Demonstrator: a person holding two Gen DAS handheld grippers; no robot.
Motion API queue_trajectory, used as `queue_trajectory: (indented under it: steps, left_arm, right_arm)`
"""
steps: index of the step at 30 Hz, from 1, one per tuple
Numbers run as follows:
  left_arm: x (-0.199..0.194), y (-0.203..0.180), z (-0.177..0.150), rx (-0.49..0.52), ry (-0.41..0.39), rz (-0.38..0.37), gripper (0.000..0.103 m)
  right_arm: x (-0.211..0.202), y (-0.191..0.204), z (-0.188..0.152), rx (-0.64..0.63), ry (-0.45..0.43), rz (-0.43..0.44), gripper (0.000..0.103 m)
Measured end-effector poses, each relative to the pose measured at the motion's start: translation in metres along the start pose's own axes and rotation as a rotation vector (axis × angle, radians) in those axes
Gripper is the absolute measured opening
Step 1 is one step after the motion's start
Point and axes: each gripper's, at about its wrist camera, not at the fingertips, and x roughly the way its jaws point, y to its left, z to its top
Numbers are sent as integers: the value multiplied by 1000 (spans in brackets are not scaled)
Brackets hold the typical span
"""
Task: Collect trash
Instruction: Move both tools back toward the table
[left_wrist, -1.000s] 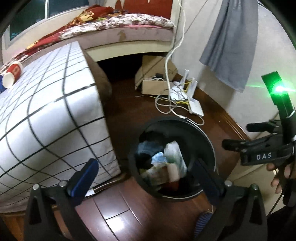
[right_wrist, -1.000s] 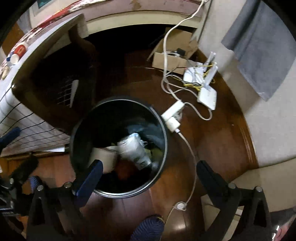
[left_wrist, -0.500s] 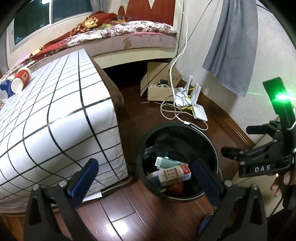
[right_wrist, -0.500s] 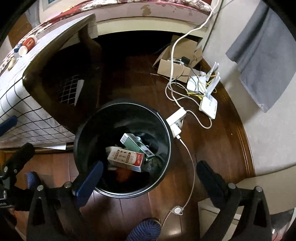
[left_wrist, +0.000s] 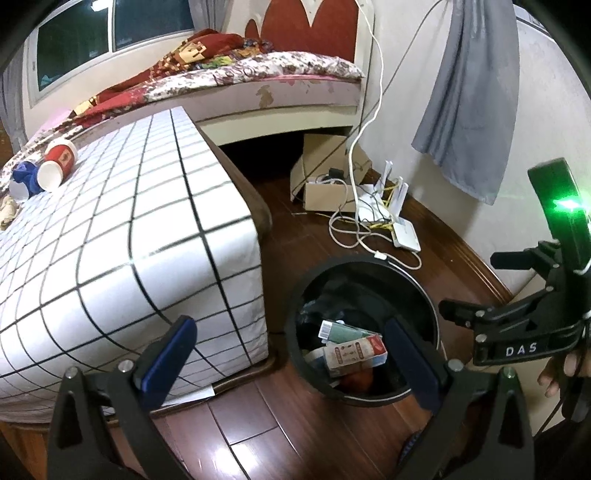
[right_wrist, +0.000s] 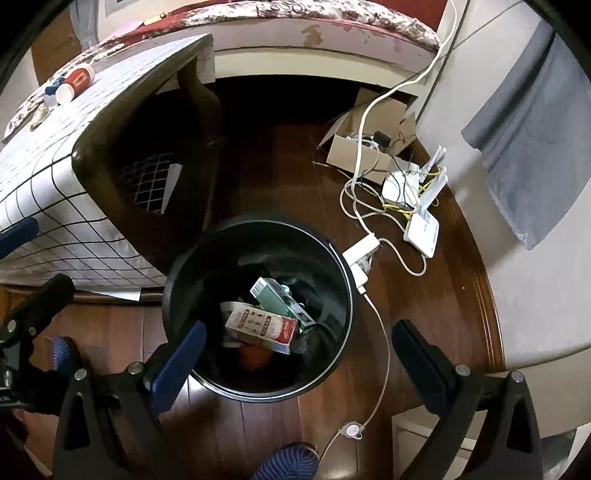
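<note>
A black round trash bin (left_wrist: 421, 280) stands on the wood floor; it also shows in the right wrist view (right_wrist: 343, 266). Inside lie a red-and-white carton (right_wrist: 262, 325) and a green box (right_wrist: 280, 302); both also show in the left wrist view, the carton (left_wrist: 354, 354) and the box (left_wrist: 341, 330). My left gripper (left_wrist: 291, 347) is open and empty above the bin's left side. My right gripper (right_wrist: 295, 354) is open and empty over the bin. On the checked table (left_wrist: 122, 236) lie a red paper cup (left_wrist: 57, 164) and blue trash (left_wrist: 26, 177).
The table stands left of the bin. A cardboard box (right_wrist: 365, 147), white routers (right_wrist: 421, 206) and loose cables (left_wrist: 354, 229) lie on the floor behind the bin. A bed (left_wrist: 277, 81) is at the back. A grey cloth (left_wrist: 469, 99) hangs on the right wall.
Both grippers have pulled up and back from the bin. The carton and the green box have come to rest in the bin on top of the earlier trash.
</note>
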Motion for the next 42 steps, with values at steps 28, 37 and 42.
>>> queue_trajectory:
  steps: [28, 37, 42]
  left_arm:
    - [-68, 159, 32, -173, -161, 223, 102]
    - [-86, 257, 26, -262, -170, 358, 102]
    - [-92, 308, 28, -301, -169, 427, 102]
  right_arm:
    - [-50, 114, 90, -46, -310, 129, 102]
    - [-49, 180, 126, -104, -370, 225, 102]
    - [-51, 230, 157, -134, -370, 290, 102]
